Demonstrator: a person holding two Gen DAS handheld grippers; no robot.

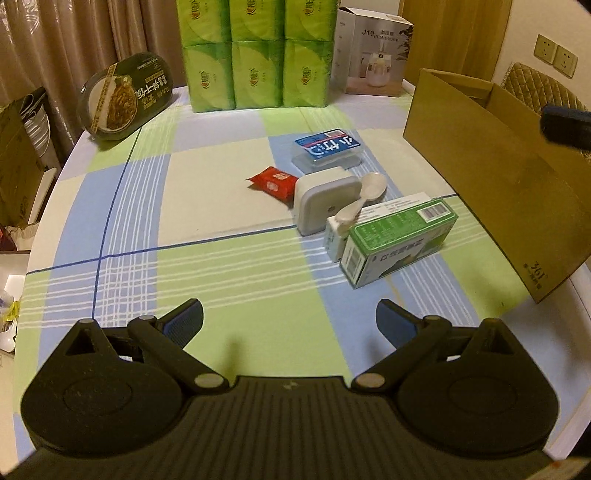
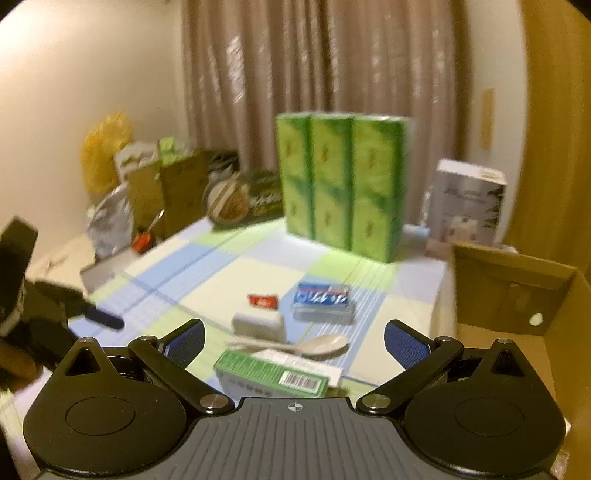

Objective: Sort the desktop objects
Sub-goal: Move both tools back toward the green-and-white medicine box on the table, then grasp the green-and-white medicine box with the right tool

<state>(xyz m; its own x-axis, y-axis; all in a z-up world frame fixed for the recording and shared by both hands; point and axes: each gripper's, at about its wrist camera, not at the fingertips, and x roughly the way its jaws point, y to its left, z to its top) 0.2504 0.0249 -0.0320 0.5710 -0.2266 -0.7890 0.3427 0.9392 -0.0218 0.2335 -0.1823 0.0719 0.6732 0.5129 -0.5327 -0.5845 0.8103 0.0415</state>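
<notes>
Across the lower half of the left wrist view, I see a checked tablecloth (image 1: 147, 206) in pale green, blue and cream covering the table. My left gripper (image 1: 290, 321) hangs above it at the bottom of the frame, jaws spread wide and holding nothing. My right gripper (image 2: 294, 338) is likewise wide open and empty, low in its own blurred view.

The things to sort cluster right of centre: a green box (image 1: 399, 242) lies nearest, a white spoon (image 1: 364, 197) resting across the white box (image 1: 338, 232) beside it. Just left of the spoon sits a small white square container (image 1: 323, 201), a red packet (image 1: 273, 182) to its left, and a blue-labelled clear case (image 1: 328, 149) behind. An open cardboard box (image 1: 491, 177) stands at the right edge.

Along the top of the frame stand stacked green tissue packs (image 1: 255, 55), a white product carton (image 1: 373, 51) to their right, and a dark oval meal tray (image 1: 125, 98) leaning at upper left. Brown curtains (image 1: 92, 33) hang behind.
</notes>
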